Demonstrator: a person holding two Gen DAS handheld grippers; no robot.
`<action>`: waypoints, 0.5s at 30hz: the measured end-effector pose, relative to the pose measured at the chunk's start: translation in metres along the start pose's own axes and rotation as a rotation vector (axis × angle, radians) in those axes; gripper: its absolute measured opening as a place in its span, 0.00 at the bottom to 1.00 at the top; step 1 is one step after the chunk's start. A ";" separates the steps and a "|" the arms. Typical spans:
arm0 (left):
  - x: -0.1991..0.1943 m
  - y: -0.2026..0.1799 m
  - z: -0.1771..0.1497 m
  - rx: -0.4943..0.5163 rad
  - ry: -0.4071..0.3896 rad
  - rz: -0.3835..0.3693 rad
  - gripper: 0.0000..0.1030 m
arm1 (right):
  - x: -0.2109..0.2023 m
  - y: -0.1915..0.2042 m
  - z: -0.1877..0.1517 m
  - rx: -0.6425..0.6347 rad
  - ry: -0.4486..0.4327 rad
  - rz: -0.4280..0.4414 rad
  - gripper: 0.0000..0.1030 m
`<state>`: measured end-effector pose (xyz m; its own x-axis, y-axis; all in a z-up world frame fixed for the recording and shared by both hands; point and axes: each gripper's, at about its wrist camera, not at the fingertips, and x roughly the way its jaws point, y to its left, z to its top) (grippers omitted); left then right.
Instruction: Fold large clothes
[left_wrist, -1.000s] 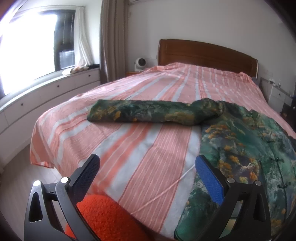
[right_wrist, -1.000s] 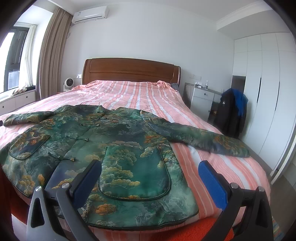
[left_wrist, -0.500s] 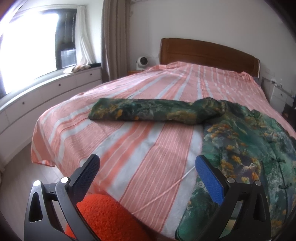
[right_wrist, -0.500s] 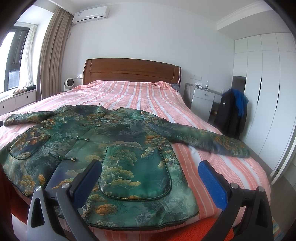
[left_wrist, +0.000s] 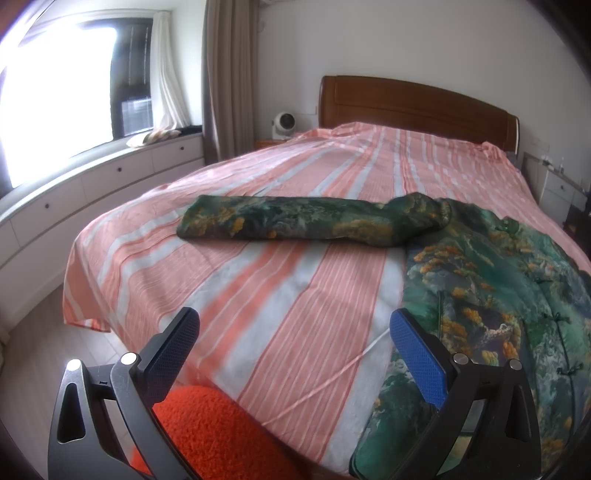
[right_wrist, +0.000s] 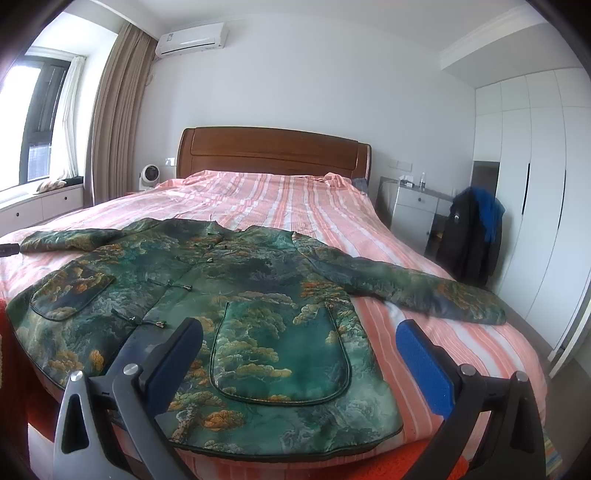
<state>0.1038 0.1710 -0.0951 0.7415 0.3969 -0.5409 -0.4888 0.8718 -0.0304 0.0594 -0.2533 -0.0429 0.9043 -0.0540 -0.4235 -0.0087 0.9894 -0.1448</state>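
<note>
Since a second ago the left gripper (left_wrist: 294, 345) is swinging slightly so that the window side of the room is showing more widely in its view, while the right gripper (right_wrist: 299, 352) is staying almost exactly as it was; the jacket is lying unchanged. Bed (right_wrist: 280, 199): covered in a pink-and-white striped sheet, wooden headboard (right_wrist: 273, 151) at the far end. Jacket (right_wrist: 236, 295): a large green garment with an orange tree pattern, lying spread flat, front up, across the near end of the bed, its hem reaching the foot edge. One sleeve (left_wrist: 295, 221) is stretching out straight toward the window side, the other sleeve (right_wrist: 406, 288) toward the wardrobe (right_wrist: 535, 184) side. Both grippers are hovering just short of the foot of the bed, jaws spread wide, holding nothing and touching nothing. The right gripper is facing the jacket's lower pocket (right_wrist: 280, 350); the left gripper is facing bare sheet beside the jacket's edge.
</note>
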 end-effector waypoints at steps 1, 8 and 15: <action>0.000 0.001 0.000 0.001 0.001 0.000 1.00 | 0.001 -0.001 0.000 0.002 0.004 -0.003 1.00; 0.000 0.000 0.000 0.002 0.003 0.001 1.00 | 0.003 -0.002 0.000 0.007 0.019 -0.008 1.00; 0.000 0.000 0.000 0.004 0.006 0.003 1.00 | 0.006 -0.006 -0.001 0.018 0.031 -0.014 1.00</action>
<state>0.1036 0.1711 -0.0956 0.7370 0.3982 -0.5462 -0.4895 0.8716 -0.0251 0.0647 -0.2592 -0.0455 0.8904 -0.0718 -0.4494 0.0119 0.9908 -0.1347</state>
